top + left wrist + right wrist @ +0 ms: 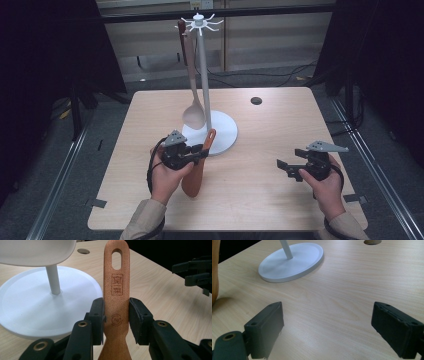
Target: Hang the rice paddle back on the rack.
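Note:
A brown wooden spatula [196, 172] is held by its handle [116, 287] in my left gripper [199, 152], whose pads [136, 316] press both sides of it; its slotted end points toward the white rack. The white utensil rack [204, 70] stands on a round base [225, 131] at the table's middle, with a pale spoon [194, 112] hanging from a top hook. The rack's base [37, 307] lies left of the handle in the left gripper view. My right gripper [286, 167] is open over bare wood at the right, and its fingers [265, 327] stand wide apart.
The light wooden table [270, 195] has a small round hole [256, 100] at the back right. The rack's base [292, 261] lies ahead and left in the right gripper view. Dark floor and metal rails surround the table.

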Demonstrator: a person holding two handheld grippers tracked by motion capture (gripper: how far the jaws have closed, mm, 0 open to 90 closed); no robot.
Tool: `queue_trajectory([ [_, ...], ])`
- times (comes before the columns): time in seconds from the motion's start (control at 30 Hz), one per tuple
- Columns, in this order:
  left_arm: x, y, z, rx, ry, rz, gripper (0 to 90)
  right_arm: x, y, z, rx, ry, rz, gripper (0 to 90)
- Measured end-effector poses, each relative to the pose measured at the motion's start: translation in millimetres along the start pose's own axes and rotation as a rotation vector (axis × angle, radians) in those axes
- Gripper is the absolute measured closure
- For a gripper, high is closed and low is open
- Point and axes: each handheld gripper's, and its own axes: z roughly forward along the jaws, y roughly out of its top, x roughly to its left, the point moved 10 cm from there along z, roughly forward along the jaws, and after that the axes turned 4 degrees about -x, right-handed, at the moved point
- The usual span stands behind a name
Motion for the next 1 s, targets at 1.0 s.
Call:
queue_trajectory([
  [1.0, 42.8, -70.5, 14.1, 0.308, 0.204, -0.024, 65.9, 0.7, -0.5, 1.3, 0.0, 0.003, -0.002, 10.0],
])
